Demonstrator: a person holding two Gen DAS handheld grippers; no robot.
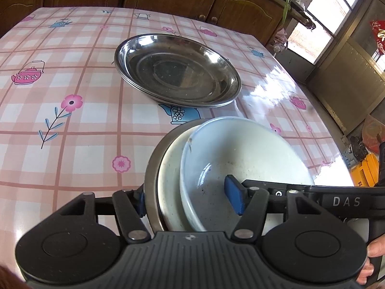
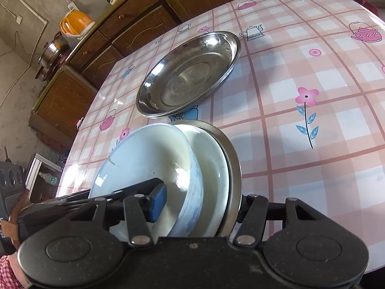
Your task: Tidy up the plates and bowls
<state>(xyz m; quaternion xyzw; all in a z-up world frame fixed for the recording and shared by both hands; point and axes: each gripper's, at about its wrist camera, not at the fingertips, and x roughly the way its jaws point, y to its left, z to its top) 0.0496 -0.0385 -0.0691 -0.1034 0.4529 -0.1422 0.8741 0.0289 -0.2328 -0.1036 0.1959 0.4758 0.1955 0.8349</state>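
left gripper (image 1: 190, 202): black plastic body, matte and dusty, with a ribbed centre panel bearing a small diamond mark
left gripper discs: two round black housings, one on each side of the ribbed panel, each with a raised inner circle
left gripper links: black bars joined by round silver rivets
left gripper pads (image 1: 234, 198): blue, rectangular, set on black fingers
right gripper (image 2: 199, 206): the same black build, speckled with dust, one small screw near the centre top
right gripper pad (image 2: 157, 202): blue, on a black finger
markings: white letters "DAS" on the black bar at the right in the left wrist view
sleeve (image 2: 7, 273): red-and-white check cloth at the near left corner of the right wrist view
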